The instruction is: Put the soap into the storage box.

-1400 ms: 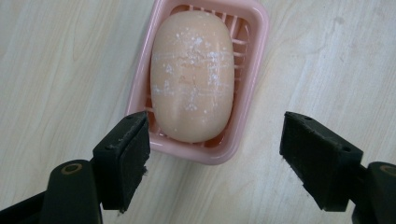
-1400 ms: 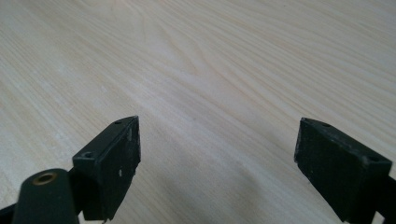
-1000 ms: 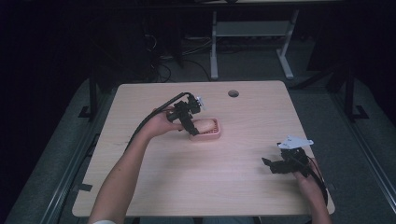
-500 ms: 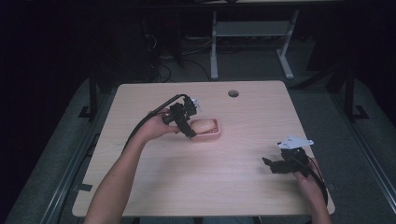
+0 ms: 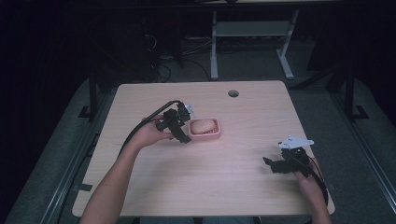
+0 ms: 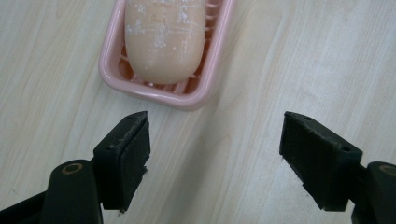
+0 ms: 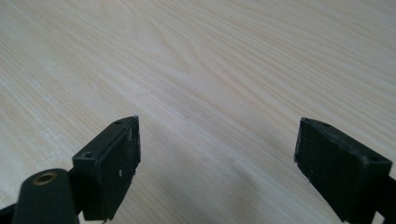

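A pink soap dish sits near the middle of the light wooden table, and a peach bar of soap lies in it. My left gripper is open just left of the dish, with its jaws wide apart and nothing between them. Near the table's right front, my right gripper is open over bare wood, jaws pointing left.
A round cable hole lies near the table's far edge. Beyond the table, a dark floor holds a white desk frame and cables. My forearms come in from the table's front edge.
My left gripper has pulled back to the left, off the soap dish, and stands open. The soap stays in the dish. The right gripper has not moved.
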A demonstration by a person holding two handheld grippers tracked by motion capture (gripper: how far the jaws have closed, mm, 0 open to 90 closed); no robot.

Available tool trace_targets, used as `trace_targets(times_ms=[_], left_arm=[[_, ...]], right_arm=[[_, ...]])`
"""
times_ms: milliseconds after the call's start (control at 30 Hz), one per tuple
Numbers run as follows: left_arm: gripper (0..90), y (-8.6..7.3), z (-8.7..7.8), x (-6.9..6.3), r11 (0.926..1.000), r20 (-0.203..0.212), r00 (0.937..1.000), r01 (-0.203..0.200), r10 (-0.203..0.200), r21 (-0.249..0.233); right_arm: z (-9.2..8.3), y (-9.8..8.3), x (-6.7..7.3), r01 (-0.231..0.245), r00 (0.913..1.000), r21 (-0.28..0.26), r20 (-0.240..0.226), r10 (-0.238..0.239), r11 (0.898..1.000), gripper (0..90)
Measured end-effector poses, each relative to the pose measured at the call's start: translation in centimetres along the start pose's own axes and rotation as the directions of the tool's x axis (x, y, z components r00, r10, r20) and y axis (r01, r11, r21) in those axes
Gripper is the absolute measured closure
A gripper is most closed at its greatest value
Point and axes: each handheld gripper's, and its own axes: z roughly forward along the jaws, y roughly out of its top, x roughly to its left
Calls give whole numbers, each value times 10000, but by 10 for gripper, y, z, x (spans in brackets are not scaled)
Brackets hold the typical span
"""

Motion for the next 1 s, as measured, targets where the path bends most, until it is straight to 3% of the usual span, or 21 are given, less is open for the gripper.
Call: trace_targets(times_ms=[1000], left_arm=[[244, -40, -3, -15, 9989, -53, 9992, 390, -391, -245]], right_arm=[[3, 2, 5, 119, 9999, 176, 3, -119, 9998, 139]])
